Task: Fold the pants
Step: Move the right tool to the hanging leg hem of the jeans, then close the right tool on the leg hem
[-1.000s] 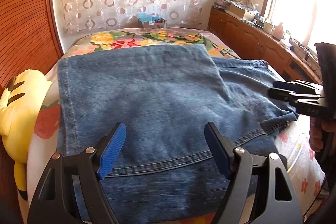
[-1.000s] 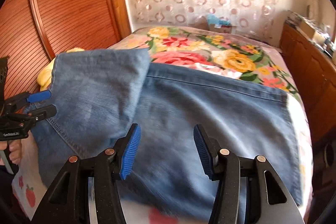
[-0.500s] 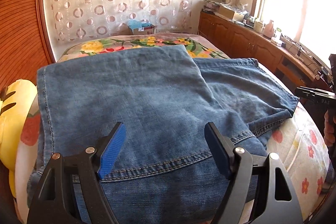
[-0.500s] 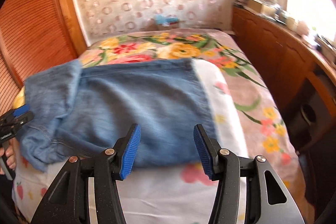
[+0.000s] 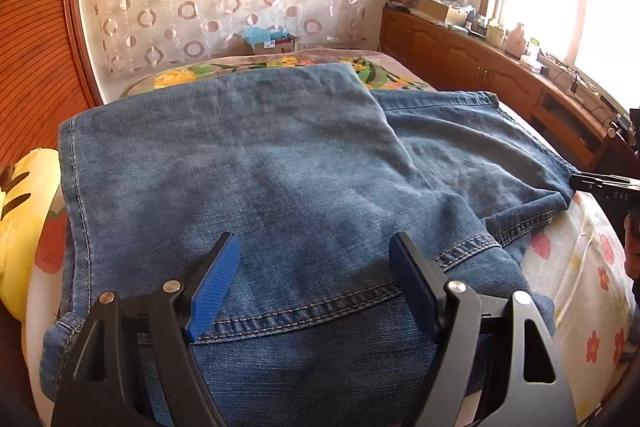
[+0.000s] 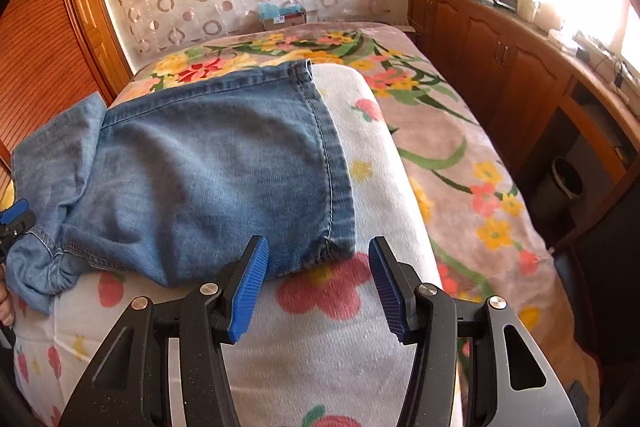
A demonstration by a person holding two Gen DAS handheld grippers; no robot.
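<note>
1. Denim jeans (image 5: 256,179) lie across the near end of the bed (image 6: 460,155), on a white flowered blanket (image 6: 360,131), with one part already folded over the other. I judge the fold about half done.
2. My left gripper (image 5: 316,283) hangs over the stitched hem near the bed's front edge. Its blue pads (image 5: 214,291) stand wide apart with nothing between them and press on no cloth.
3. My right gripper (image 6: 318,285) sits at the free end of the jeans, just off their near corner. Its jaws are open and empty, with only blanket between the pads.
4. I read this placing as one tool to each end, so both ends can be lifted together for the next fold.
5. A yellow plush toy (image 5: 24,227) lies at the bed's left edge, clear of the work.
6. Thick denim should keep a crease, but the bunched seam may slip.
</note>
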